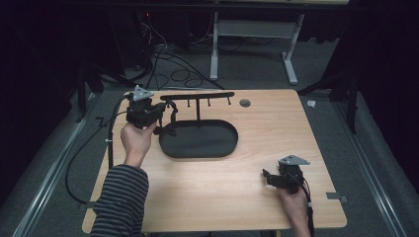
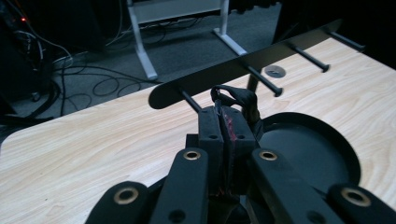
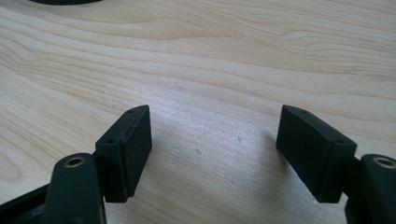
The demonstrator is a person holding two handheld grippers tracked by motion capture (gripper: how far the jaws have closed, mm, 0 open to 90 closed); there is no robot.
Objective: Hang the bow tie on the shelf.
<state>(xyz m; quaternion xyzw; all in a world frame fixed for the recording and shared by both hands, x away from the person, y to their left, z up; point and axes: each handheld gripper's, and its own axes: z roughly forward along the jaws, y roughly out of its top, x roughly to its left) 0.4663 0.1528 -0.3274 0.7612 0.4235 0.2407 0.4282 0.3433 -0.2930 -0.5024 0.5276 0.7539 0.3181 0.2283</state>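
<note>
a black strap (image 2: pixel 236 99) is pinched in the closed left gripper (image 2: pixel 225 122) near the rack (image 1: pixel 197 96); the right gripper (image 3: pixel 212 154) is held open over the table (image 3: pixel 233 70).

tongs (image 2: pixel 227 122) pinching black strap (image 2: pixel 238 99), rack peg (image 2: pixel 190 100)

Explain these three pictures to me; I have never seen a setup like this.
A person at a wooden table holds a hand-operated two-jaw gripper in each hand. One picture looks down from above; the other two come from cameras riding on each gripper, looking along its jaws. On the table stands a black rack with pegs above an oval tray. The left gripper is shut on a dark strap, held near a peg at the rack's end. The right gripper rests open over bare wood, holding nothing.
</note>
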